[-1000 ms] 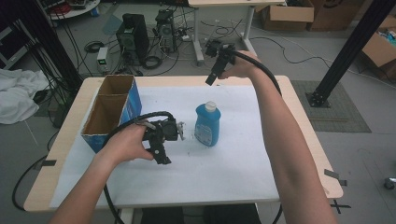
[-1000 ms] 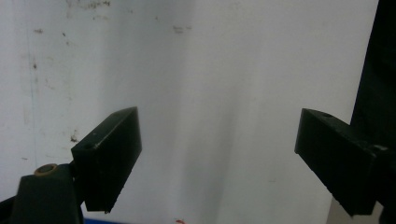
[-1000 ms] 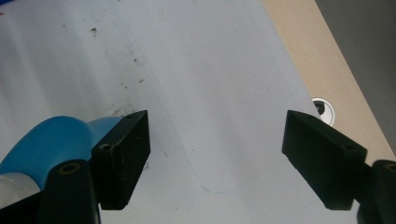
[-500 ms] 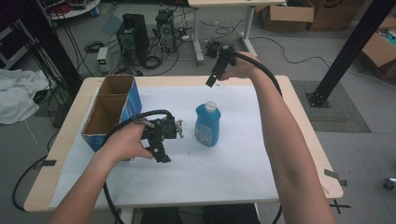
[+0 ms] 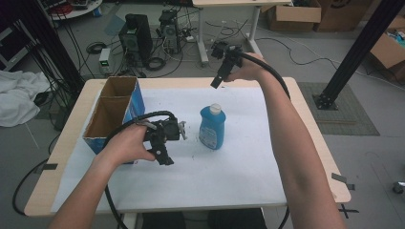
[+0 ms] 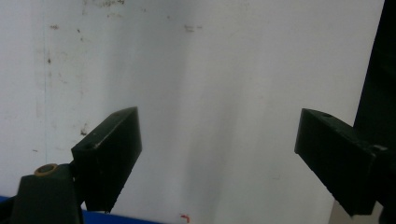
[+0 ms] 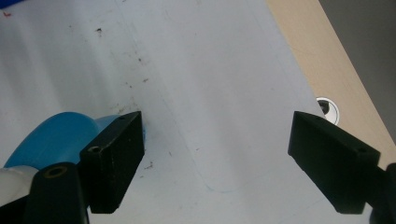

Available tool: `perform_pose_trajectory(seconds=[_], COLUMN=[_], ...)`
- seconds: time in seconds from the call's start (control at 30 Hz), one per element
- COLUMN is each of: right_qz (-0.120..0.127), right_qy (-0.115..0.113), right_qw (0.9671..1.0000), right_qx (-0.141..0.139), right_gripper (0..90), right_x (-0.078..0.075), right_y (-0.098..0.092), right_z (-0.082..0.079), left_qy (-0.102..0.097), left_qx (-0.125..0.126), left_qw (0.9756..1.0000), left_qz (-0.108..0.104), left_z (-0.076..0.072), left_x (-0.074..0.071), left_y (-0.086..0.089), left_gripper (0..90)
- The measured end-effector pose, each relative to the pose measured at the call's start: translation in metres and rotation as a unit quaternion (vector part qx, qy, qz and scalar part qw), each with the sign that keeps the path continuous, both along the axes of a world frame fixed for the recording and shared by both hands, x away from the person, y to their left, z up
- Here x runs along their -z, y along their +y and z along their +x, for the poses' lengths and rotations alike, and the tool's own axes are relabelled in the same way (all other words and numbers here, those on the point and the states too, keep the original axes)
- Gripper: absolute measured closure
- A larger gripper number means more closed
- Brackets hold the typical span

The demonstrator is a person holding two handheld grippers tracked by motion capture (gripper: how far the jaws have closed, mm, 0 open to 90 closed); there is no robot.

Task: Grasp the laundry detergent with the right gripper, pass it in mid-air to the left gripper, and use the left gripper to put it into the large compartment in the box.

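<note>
Right tongs (image 5: 216, 82): jaws wide apart, nothing between them. They've just been opening over the last second. Held up above the far side of the bench (image 5: 305, 143), pointing down toward the blue bottle (image 5: 212, 128). In the right gripper view the bottle's shoulder and white cap sit low left behind the left jaw, off to the side of the gap and not in it. My read: staging for a top-down grab at the cap or neck, jaws pre-opened to clear it.

Left tongs (image 5: 165, 156): also spread wide, empty, white bench sheet showing between the jaws in the left gripper view. Parked low over the bench, just left of the bottle, near the open cardboard box (image 5: 107, 117). Probably waiting to steady the bottle, or to take it toward the box. Can't tell which.

Bottle: upright, mid-bench, free-standing, nothing touching it. Box sits well left of it at the bench edge, two compartments, both look empty.

Versus the earlier frames: both hands, bottle and box sit in the same places. Only change is the right jaws' spread.
</note>
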State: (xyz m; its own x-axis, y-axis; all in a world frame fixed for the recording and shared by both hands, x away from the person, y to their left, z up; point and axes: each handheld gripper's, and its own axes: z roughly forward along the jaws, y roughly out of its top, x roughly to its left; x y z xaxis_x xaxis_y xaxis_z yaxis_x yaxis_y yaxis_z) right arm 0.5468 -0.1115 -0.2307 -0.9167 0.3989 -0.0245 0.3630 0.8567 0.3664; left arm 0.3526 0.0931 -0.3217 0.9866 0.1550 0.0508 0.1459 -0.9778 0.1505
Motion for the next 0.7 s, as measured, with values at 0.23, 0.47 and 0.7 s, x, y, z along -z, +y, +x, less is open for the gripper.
perform_pose_trajectory(seconds=[0.23, 0.47, 0.7], right_qz=[0.028, 0.055, 0.081], right_qy=[-0.006, -0.015, -0.029], right_qw=[0.9996, 0.9984, 0.9963], right_qx=[-0.005, -0.009, -0.006], right_gripper=[17.2, 16.9, 16.9], right_x=[-0.007, -0.015, -0.025], right_y=[-0.002, -0.013, -0.031], right_z=[-0.006, -0.012, -0.025], left_qy=[0.002, 0.005, 0.004], left_qx=[-0.001, -0.001, -0.005], left_qw=[1.0000, 1.0000, 1.0000], left_qz=[-0.001, 0.002, -0.001], left_z=[0.002, 0.001, 0.001], left_x=[0.001, 0.001, 0.000], left_y=[-0.001, -0.002, 0.000], left_gripper=[15.5, 15.4, 15.5])
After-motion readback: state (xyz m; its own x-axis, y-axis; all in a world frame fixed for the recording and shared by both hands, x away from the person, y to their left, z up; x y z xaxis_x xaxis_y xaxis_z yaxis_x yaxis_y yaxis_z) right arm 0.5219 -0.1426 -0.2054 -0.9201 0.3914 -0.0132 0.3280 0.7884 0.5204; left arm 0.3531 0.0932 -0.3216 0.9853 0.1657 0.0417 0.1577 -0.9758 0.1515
